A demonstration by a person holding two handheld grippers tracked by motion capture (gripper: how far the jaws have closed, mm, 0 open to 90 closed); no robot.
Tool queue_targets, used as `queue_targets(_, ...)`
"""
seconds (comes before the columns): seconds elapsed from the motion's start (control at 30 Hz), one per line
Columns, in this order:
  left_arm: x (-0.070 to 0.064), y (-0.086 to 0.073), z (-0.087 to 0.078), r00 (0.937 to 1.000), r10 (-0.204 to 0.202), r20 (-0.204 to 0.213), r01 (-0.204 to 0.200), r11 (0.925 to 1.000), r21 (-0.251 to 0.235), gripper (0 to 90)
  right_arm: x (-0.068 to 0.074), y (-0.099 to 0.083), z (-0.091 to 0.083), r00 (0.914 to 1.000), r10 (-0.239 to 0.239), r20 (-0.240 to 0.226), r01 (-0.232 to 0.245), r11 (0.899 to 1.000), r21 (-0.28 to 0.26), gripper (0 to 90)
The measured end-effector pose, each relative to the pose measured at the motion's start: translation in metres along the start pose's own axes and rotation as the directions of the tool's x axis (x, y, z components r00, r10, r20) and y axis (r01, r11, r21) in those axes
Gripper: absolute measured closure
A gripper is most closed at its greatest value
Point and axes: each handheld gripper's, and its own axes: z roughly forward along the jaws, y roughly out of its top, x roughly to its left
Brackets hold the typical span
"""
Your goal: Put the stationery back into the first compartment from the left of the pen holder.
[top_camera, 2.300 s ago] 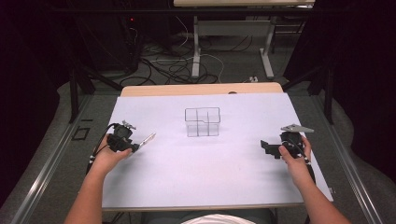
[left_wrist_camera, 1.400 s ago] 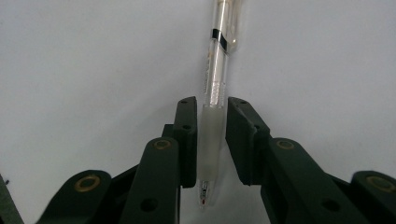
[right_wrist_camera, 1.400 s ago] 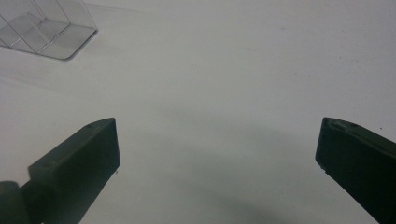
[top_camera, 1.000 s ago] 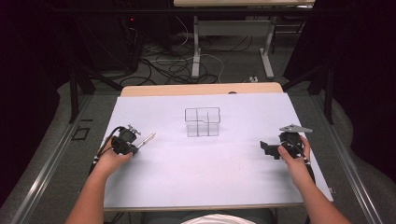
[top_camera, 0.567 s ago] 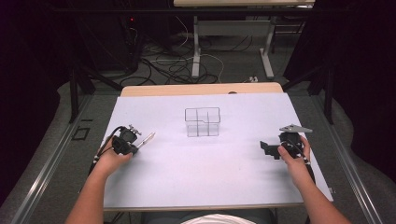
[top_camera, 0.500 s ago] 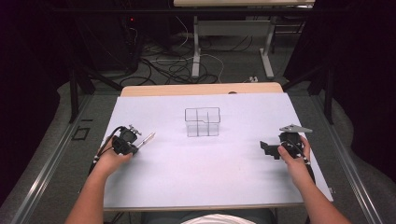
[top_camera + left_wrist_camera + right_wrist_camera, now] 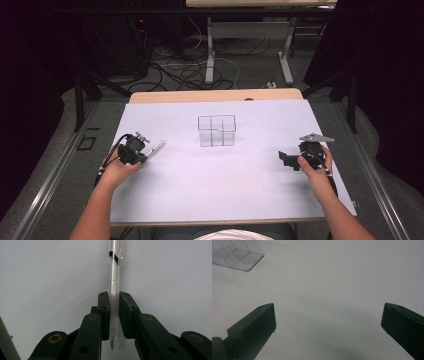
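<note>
Pen (image 7: pixel 113 290) in the left hand-held gripper (image 7: pixel 113 315) looks light, thin and stiff. It is made of clear, smooth plastic, so it could slip or turn if the squeeze is too soft. The two black jaws are closed on the frosted grip part near the writing tip, and the tip pokes out just behind them. The long clear part with the clip sticks out in front. That frosted part is a good place to hold, since it seems less slippery than the clear barrel. A hard squeeze could crack the plastic, so a gentle, firm hold seems best.

From above, the pen (image 7: pixel 156 145) sits at the left side of the white counter (image 7: pixel 220 195), pointing toward the clear box (image 7: pixel 216 131) in the middle. The box has little walls inside that split it into parts.

The right hand-held gripper (image 7: pixel 290 159) is at the right side, low over the counter, with its jaws spread wide and nothing between them.
</note>
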Motion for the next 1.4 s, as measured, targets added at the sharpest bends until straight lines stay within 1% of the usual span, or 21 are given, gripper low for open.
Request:
queue_targets(0.07, 0.0, 0.0, -0.002, 0.9999, -0.013, 0.003, 0.013, 0.9999, -0.009, 80.0, 0.0, 0.0, 0.0, 1.0, 0.0, 0.001, 0.0, 1.0, 0.0, 0.0)
queue_targets(0.33, 0.0, 0.002, -0.009, 0.997, -0.056, 0.053, 0.058, 0.9972, -0.046, 80.1, 0.0, 0.0, -0.001, 1.0, -0.002, 0.001, 0.002, 1.0, -0.001, 0.0)
queue_targets(0.43, 0.0, 0.002, -0.012, 0.9932, -0.079, 0.085, 0.084, 0.9949, -0.055, 80.1, 0.0, 0.0, 0.0, 1.0, -0.001, 0.003, 0.001, 1.0, -0.001, 0.0)
queue_targets(0.6, 0.0, 0.003, -0.016, 0.9863, -0.123, 0.11, 0.131, 0.9893, -0.064, 80.1, 0.0, 0.0, 0.0, 1.0, -0.004, 0.001, 0.004, 1.0, 0.0, 0.0)
queue_targets(0.67, 0.001, 0.003, -0.017, 0.9828, -0.133, 0.127, 0.143, 0.9871, -0.072, 80.1, 0.0, 0.0, -0.001, 1.0, -0.008, 0.003, 0.008, 1.0, 0.001, 0.0)
queue_targets(0.73, 0.001, 0.003, -0.02, 0.9756, -0.165, 0.145, 0.176, 0.9819, -0.07, 80.1, 0.0, 0.0, 0.0, 0.9999, -0.015, 0.001, 0.015, 1.0, 0.0, 0.0)
queue_targets(0.8, 0.003, 0.003, -0.022, 0.9719, -0.168, 0.165, 0.182, 0.9807, -0.072, 80.1, 0.0, 0.0, 0.0, 0.9999, -0.014, 0.002, 0.014, 1.0, 0.0, 0.0)
queue_targets(0.83, 0.003, 0.003, -0.022, 0.9678, -0.183, 0.174, 0.198, 0.9775, -0.074, 80.1, 0.0, 0.0, 0.0, 0.9999, -0.016, 0.002, 0.016, 1.0, 0.0, 0.0)
queue_targets(0.87, 0.004, 0.003, -0.023, 0.9661, -0.181, 0.184, 0.197, 0.978, -0.07, 80.1, 0.0, 0.0, 0.0, 0.9999, -0.017, 0.002, 0.017, 1.0, 0.001, 0.0)
queue_targets(0.93, 0.005, 0.003, -0.025, 0.9603, -0.192, 0.202, 0.21, 0.9753, -0.071, 80.1, 0.001, 0.0, 0.0, 0.9998, -0.02, 0.004, 0.02, 1.0, 0.002, 0.0)
queue_targets(0.97, 0.005, 0.003, -0.025, 0.9536, -0.206, 0.219, 0.228, 0.9705, -0.078, 80.1, 0.001, 0.0, 0.0, 0.9998, -0.021, 0.005, 0.021, 1.0, 0.002, 0.0)
queue_targets(1.0, 0.005, 0.003, -0.027, 0.9485, -0.215, 0.233, 0.239, 0.9677, -0.08, 80.1, 0.001, 0.0, -0.001, 0.9997, -0.023, 0.006, 0.023, 1.0, 0.006, 0.0)
queue_targets(1.03, 0.005, 0.003, -0.028, 0.9444, -0.221, 0.243, 0.25, 0.964, -0.091, 80.1, 0.001, 0.0, 0.0, 0.9997, -0.022, 0.004, 0.022, 1.0, 0.002, 0.0)
queue_targets(1.07, 0.006, 0.004, -0.03, 0.9409, -0.223, 0.254, 0.254, 0.9625, -0.095, 80.1, 0.001, 0.0, 0.0, 0.9997, -0.023, 0.004, 0.023, 1.0, 0.002, 0.0)
queue_targets(1.1, 0.006, 0.004, -0.032, 0.9401, -0.216, 0.263, 0.25, 0.9631, -0.1, 80.1, 0.002, 0.0, 0.0, 0.9998, -0.021, 0.002, 0.021, 1.0, 0.002, 0.0)
queue_targets(1.13, 0.005, 0.005, -0.033, 0.9346, -0.224, 0.276, 0.261, 0.9596, -0.105, 80.1, 0.001, 0.0, 0.0, 0.9997, -0.025, 0.002, 0.025, 1.0, 0.002, 0.0)
queue_targets(1.23, 0.002, 0.008, -0.037, 0.9309, -0.218, 0.293, 0.259, 0.9597, -0.109, 80.1, 0.002, 0.0, 0.0, 0.9994, -0.033, 0.002, 0.033, 0.999, 0.005, 0.0)
queue_targets(1.27, 0.001, 0.009, -0.037, 0.9312, -0.213, 0.296, 0.255, 0.9604, -0.112, 80.1, 0.002, 0.0, 0.0, 0.9994, -0.035, 0.001, 0.035, 0.999, 0.006, 0.0)
queue_targets(1.3, 0.0, 0.01, -0.038, 0.933, -0.203, 0.297, 0.246, 0.9626, -0.114, 80.1, 0.002, 0.0, 0.0, 0.9994, -0.036, 0.001, 0.036, 0.999, 0.006, 0.0)
queue_targets(1.33, -0.001, 0.011, -0.039, 0.9309, -0.206, 0.301, 0.249, 0.962, -0.111, 80.1, 0.003, 0.0, 0.0, 0.9994, -0.034, 0.002, 0.034, 0.999, 0.007, 0.0)
queue_targets(1.4, -0.003, 0.012, -0.04, 0.932, -0.2, 0.303, 0.244, 0.9626, -0.117, 80.1, 0.003, 0.001, 0.0, 0.9994, -0.036, 0.002, 0.036, 0.999, 0.006, 0.0)
